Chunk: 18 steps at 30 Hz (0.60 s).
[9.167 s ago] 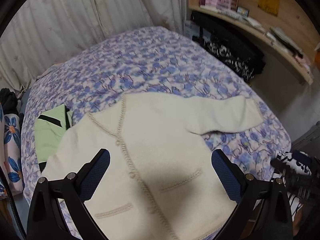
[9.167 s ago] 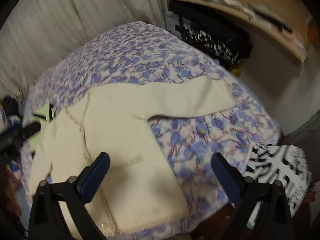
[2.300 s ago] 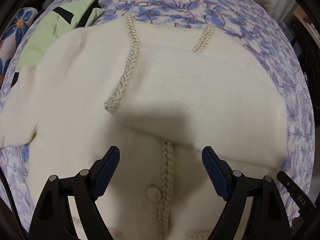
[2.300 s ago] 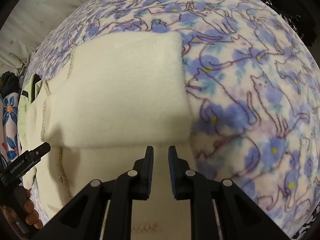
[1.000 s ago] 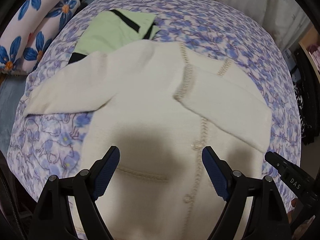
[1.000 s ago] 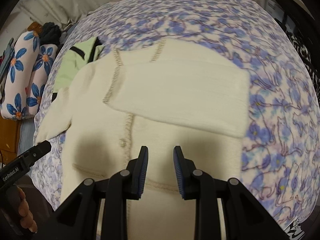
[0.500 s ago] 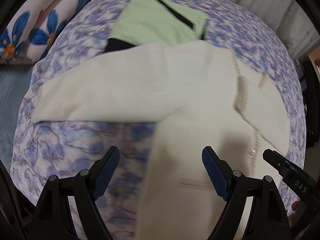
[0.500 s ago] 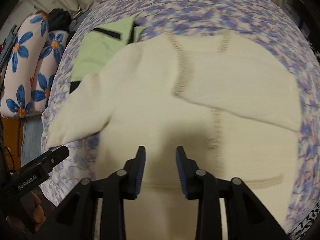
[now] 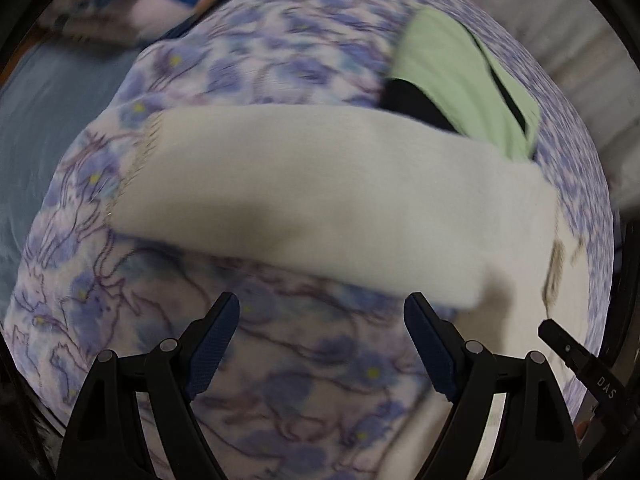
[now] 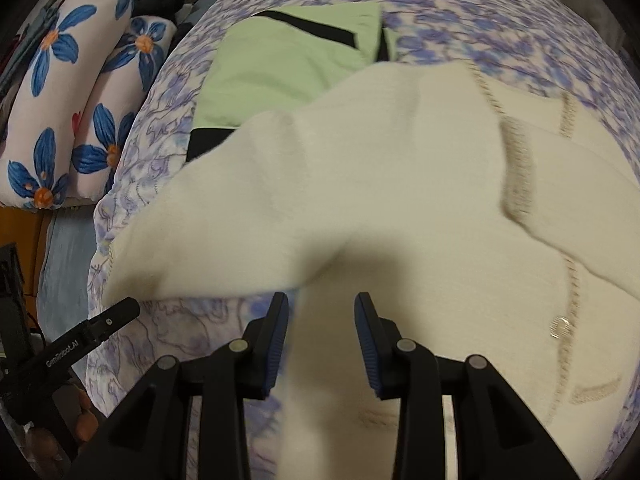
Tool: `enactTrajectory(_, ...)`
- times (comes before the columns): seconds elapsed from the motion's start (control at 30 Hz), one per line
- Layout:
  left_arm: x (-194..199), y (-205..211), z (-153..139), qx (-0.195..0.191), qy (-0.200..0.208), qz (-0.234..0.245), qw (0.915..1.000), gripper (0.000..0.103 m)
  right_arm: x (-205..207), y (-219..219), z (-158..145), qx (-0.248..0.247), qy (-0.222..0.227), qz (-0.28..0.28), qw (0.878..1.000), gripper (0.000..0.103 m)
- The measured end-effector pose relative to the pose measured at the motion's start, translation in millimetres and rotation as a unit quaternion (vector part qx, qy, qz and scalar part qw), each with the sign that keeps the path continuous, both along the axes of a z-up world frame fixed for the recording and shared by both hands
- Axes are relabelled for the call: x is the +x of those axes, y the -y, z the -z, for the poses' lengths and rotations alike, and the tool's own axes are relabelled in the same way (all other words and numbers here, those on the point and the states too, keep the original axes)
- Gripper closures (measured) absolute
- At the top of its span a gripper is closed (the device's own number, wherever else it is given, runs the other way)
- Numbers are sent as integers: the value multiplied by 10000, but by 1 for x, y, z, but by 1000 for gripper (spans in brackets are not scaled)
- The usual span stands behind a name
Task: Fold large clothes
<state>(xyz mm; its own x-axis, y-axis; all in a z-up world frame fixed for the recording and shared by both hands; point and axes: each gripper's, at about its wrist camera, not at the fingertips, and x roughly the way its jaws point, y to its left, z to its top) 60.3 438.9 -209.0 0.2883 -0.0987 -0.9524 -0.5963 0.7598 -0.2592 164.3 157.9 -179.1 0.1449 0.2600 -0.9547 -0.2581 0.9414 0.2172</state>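
Covering the bed point(image 10: 500, 12), a purple floral blanket point(image 9: 320, 364) carries the cream cardigan point(image 10: 400, 220), spread flat with its far sleeve folded across the chest. Only the right wrist view shows that fold, the button placket and the flowered pillows point(image 10: 68, 92); the left wrist view shows mostly the outstretched sleeve point(image 9: 312, 200). A green garment point(image 10: 280, 68) lies partly under the cardigan. Left tongs point(image 9: 322, 344) gape wide over blanket; right tongs point(image 10: 321, 340) stand partly apart, empty

A bed point(image 10: 500, 12) with purple-flowered bedding fills the room, blue-flowered pillows point(image 10: 72, 92) beside it, pale curtain point(image 9: 560, 12) behind.
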Motion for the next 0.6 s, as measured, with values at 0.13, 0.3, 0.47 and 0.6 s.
enactTrajectory(0.13, -12, -32, 24, -255, -20, -454, 9986, 20, 5, -22, 10, 31, -39, -60, 10000, 69)
enactTrajectory(0.3, -24, -67, 57, -714, 47, -1099, 9914, 20, 5, -40, 19, 37, -53, -97, 9999, 69)
enactTrajectory(0.47, -29, -89, 83, -1141, 242, -1694, 9786, 20, 1, -44, 31, 41, -235, -87, 9997, 69)
enactTrajectory(0.6, -23, -91, 95, -1175, 274, -1925, 9738, 22, -2, -43, 39, 25, -333, -39, 9994, 69)
